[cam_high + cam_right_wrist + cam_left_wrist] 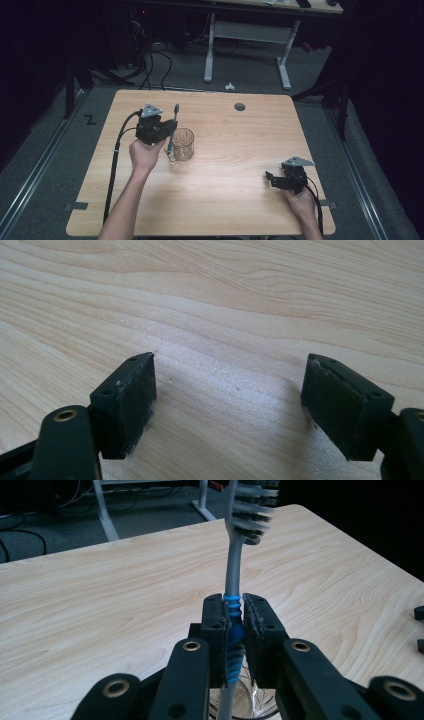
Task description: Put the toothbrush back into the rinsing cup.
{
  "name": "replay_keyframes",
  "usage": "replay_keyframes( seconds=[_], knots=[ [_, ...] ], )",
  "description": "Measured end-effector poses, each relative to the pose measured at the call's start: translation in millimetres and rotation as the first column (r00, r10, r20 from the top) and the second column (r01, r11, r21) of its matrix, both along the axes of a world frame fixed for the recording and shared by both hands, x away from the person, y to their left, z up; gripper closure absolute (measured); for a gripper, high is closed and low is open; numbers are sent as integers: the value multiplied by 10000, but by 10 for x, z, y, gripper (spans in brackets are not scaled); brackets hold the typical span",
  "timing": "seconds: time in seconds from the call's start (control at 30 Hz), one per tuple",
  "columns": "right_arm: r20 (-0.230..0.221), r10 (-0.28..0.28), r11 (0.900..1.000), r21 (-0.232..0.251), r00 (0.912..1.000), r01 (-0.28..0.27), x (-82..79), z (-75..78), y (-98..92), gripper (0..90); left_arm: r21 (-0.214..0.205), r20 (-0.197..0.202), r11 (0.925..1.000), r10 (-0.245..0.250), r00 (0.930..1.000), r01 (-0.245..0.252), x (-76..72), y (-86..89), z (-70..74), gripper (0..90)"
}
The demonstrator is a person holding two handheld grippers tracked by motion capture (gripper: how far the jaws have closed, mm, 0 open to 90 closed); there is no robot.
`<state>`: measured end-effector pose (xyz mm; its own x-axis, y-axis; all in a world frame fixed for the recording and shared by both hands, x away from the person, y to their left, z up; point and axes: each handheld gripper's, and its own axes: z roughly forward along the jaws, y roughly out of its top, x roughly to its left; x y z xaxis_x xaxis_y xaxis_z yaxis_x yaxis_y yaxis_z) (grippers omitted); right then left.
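Toothbrush held over the glass cup

We have the left gripper (167,132) clamped on a grey toothbrush (235,575), its jaws pressing the blue ribbed grip, bristles up. The handle's lower end dips into the clear glass cup (183,145) standing on the wooden table (235,200) just beside our left hand. Our right gripper (274,180) rests near the table's right edge, well apart, its jaws wide with nothing between them. We judge the risk to be the cup: it is light and unsteadied, so a sideways drag of the handle against its rim could tip it. Letting go with the brush tilted could also lever the cup over
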<state>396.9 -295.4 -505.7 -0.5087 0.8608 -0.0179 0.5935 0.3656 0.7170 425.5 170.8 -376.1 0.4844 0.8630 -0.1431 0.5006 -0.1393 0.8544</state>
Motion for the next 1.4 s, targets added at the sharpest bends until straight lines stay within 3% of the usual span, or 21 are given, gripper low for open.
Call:
replay_keyframes(
  seconds=[1.4],
  knots=[
    [13,9,10000,-4,10000,-9,1,0,0,221,48,-425,9997,259,9988,-257,-170,138,-190,800]
  ],
)
